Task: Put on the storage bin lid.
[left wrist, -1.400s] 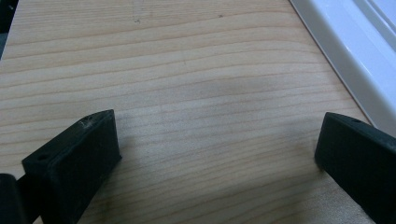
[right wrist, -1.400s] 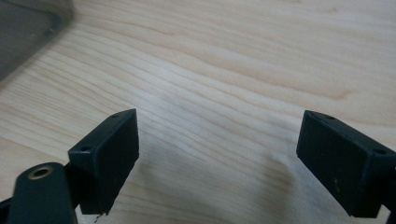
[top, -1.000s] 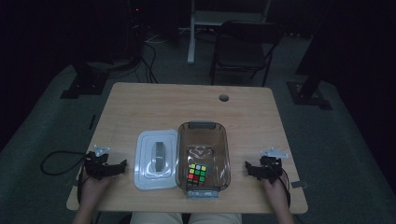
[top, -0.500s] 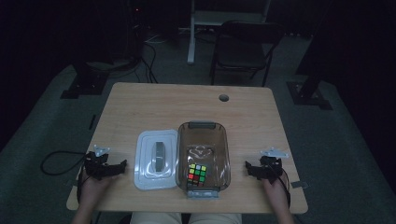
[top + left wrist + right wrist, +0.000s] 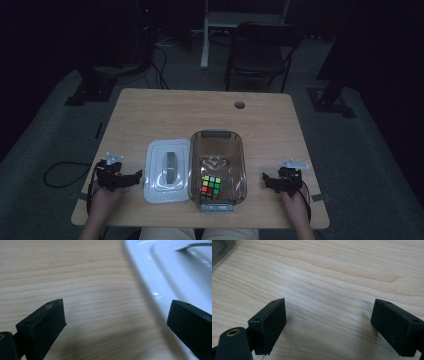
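At the near left corner of the wooden table (image 5: 165, 107), the person's left hand (image 5: 102, 197) rests low with the left gripper (image 5: 131, 177) pointing rightward toward the white lid (image 5: 167, 170); its jaws are spread wide with nothing between them, and in the left gripper view the tips hang just above bare wood with the lid's rim just beside the right-hand jaw. The lid lies flat, a grey handle (image 5: 170, 167) along its middle. Touching or just beside it on the right is a clear, smoky plastic container (image 5: 217, 167) with grey latches at its far and near ends; a colourful puzzle cube (image 5: 211, 186) sits inside, toward the near end. Farther right, well apart from the container, the right hand (image 5: 295, 202) holds the right gripper (image 5: 267, 181) aimed leftward, jaws likewise released and wide, empty over plain wood grain in the right gripper view. A small round hole (image 5: 239, 105) marks the table's far side. A cable (image 5: 62, 170) loops on the grey carpet at left. Beyond the table the room is dim: a dark folding chair (image 5: 262, 47), a pale desk leg (image 5: 205, 35), and black stand bases on either side.
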### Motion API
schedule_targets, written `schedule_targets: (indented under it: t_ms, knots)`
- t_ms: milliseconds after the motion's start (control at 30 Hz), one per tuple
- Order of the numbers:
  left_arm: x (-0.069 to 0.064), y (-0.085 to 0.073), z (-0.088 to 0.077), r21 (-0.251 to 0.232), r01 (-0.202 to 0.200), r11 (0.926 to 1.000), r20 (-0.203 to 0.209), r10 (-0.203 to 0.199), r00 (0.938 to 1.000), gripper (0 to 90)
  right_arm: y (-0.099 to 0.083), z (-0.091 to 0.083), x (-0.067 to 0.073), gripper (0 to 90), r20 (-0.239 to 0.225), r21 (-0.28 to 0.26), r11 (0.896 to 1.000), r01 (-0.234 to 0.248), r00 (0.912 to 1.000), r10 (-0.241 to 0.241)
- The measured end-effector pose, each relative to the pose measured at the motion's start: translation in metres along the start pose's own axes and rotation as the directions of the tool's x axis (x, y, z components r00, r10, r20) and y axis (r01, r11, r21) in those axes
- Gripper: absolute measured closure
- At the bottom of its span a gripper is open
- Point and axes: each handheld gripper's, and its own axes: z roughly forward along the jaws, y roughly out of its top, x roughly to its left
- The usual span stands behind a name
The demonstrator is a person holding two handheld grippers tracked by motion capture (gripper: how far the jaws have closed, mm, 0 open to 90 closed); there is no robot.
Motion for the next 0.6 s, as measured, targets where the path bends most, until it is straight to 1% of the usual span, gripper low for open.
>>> schedule_targets:
  t_ms: [133,267,433,500,600]
  knots:
    - [-0.015,0.007,-0.003,-0.002,-0.032,0.9995,0.030,0.032,0.9991,2.6,0.000,0.000,0.000,12.7,0.000,0.000,1.000,0.000,1.0000,0.000]
    - [-0.028,0.014,-0.006,-0.010,-0.067,0.9977,0.043,0.068,0.9968,2.6,0.000,0.000,0.000,12.6,0.000,0.000,1.000,0.000,1.0000,0.000]
    - [-0.045,0.022,-0.004,-0.015,-0.108,0.9941,0.069,0.109,0.9917,2.6,0.000,0.000,0.000,12.7,0.000,0.000,1.000,0.000,1.0000,0.000]
    - [-0.051,0.024,-0.003,-0.016,-0.118,0.9929,0.078,0.119,0.9898,2.6,0.000,0.000,0.000,12.6,0.000,0.000,1.000,0.000,1.0000,0.000]
    - [-0.059,0.027,-0.001,-0.020,-0.122,0.9923,0.095,0.123,0.9879,2.6,0.000,0.000,0.000,12.6,0.000,0.000,1.000,0.000,1.0000,0.000]
